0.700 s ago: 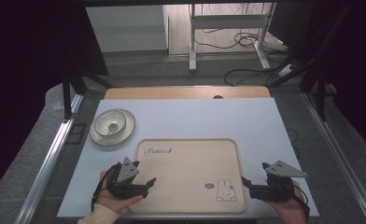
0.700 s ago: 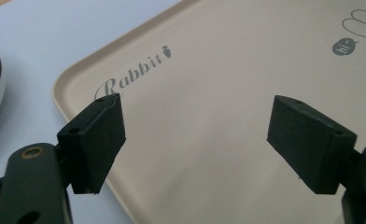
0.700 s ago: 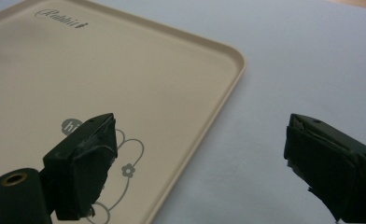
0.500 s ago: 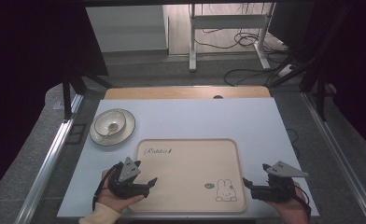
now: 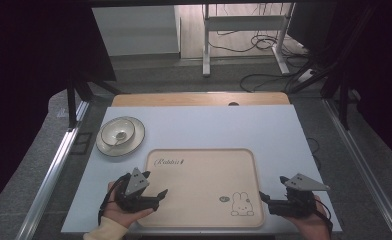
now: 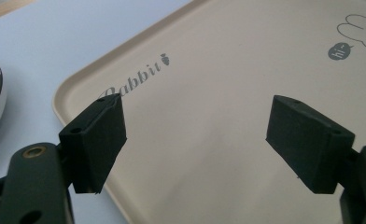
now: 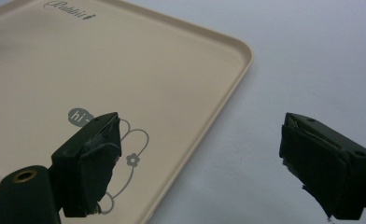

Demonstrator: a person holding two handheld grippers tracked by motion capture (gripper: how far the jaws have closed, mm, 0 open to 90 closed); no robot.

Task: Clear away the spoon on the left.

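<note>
Left gripper [image 5: 159, 194]: jaws spread wide, nothing held, poised over the left rim of the beige rounded-rectangle plastic tray [image 5: 204, 155]. Right gripper [image 5: 262, 197]: likewise agape, straddling the right rim, presumably for a two-sided lift. Tray laid flat at the near table edge, long axis apparently left-right, "Rabbit" lettering far-left.

Overhead plus close views (shared tray [image 5: 204, 185])
</note>
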